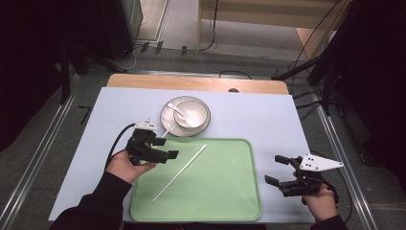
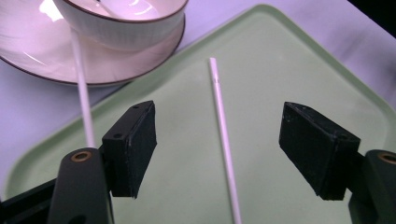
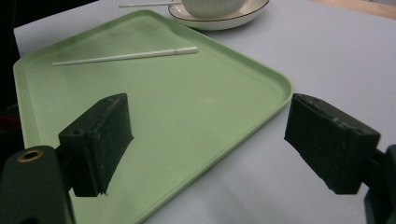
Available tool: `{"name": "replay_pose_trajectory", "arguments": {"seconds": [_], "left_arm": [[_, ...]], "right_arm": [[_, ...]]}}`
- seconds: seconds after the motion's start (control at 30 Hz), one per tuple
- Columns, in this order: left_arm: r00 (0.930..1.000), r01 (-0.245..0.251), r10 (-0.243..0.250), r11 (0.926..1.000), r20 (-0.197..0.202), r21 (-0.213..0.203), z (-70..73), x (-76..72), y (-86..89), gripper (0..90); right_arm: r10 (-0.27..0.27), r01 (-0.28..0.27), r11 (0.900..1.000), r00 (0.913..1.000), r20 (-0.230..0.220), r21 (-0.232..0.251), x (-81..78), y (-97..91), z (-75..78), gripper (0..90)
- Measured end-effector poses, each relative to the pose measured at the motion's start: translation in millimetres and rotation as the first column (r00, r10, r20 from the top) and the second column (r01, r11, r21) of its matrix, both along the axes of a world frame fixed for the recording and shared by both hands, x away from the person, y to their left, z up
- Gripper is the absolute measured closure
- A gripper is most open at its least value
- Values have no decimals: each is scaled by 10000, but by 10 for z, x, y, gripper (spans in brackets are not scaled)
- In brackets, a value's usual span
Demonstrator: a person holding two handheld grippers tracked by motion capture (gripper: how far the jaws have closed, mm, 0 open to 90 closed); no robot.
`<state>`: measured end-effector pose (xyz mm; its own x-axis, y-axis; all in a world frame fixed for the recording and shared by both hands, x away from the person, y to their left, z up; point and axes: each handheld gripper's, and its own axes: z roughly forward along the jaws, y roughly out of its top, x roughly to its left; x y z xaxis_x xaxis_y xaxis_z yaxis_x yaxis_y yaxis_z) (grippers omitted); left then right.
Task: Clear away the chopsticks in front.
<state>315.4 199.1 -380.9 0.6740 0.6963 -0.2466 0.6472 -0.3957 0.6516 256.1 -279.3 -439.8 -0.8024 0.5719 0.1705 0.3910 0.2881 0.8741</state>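
A white chopstick (image 1: 180, 172) lies slantwise on the green tray (image 1: 220, 184). A second white chopstick (image 1: 167, 130) rests with one end on the saucer (image 1: 166, 118) that carries a white bowl (image 1: 191, 112) with a spoon (image 1: 177, 110) in it. My left gripper (image 1: 167, 148) hovers open over the tray's far left corner, its jaws on either side of the tray chopstick (image 2: 225, 140) without touching it. My right gripper (image 1: 275, 169) is open just right of the tray, nothing between its jaws. In the right gripper view the tray (image 3: 187, 102) and chopstick (image 3: 126, 56) lie ahead.
A pale blue mat (image 1: 268, 120) covers the table, with a wooden strip (image 1: 196, 83) along the far edge. The bowl (image 2: 121, 18) and saucer (image 2: 42, 56) stand just beyond the tray. Metal rails, cables and dark stands surround the table.
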Motion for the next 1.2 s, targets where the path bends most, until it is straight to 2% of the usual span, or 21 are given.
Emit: {"name": "replay_pose_trajectory", "arguments": {"seconds": [0.07,0.2,0.33,0.4,0.47,0.6,0.63,0.7,0.8,0.9,0.97,1.2], "left_arm": [[10000,-53,53,9999,-55,-107,11,75,13,256],[9999,164,-164,9998,-32,-146,32,202,16,255],[9999,-140,142,9997,-82,197,29,335,2,301],[9997,-227,229,9996,-114,154,12,414,10,322],[9992,-361,367,9988,-156,321,-9,496,19,359],[9987,-498,500,9972,-21,564,-57,606,30,443],[9977,-680,682,9948,5,755,-76,653,34,443],[9939,-1089,1103,9889,-83,1014,-126,757,34,504],[9925,-1218,1212,9832,121,1362,-206,847,13,547],[9920,-1257,1261,9814,67,1450,-263,894,1,568],[9919,-1247,1268,9778,-18,1686,-334,927,-31,577],[9898,-1350,1406,9762,-213,1696,-451,995,-58,629]], "right_arm": [[7,-7,10000,10000,3,-10,0,-1,-1,153],[17,-17,10000,10000,36,-5,-2,-10,-2,153],[17,-17,10000,10000,33,0,-1,-13,-3,153],[20,-20,10000,10000,33,0,0,-12,-3,153],[18,-18,10000,10000,31,-2,0,-9,-3,153],[33,-33,10000,10000,24,20,3,-6,-4,153],[33,-33,10000,10000,24,20,3,-6,-4,153],[91,-91,9999,10000,-9,71,7,-5,-5,157],[125,-124,9999,9999,-34,80,9,0,-5,161],[116,-115,9999,9999,-23,65,8,3,-5,161],[110,-110,9999,9999,-18,76,9,-1,-5,161],[79,-79,9999,10000,-9,70,6,-7,-5,162]]}}
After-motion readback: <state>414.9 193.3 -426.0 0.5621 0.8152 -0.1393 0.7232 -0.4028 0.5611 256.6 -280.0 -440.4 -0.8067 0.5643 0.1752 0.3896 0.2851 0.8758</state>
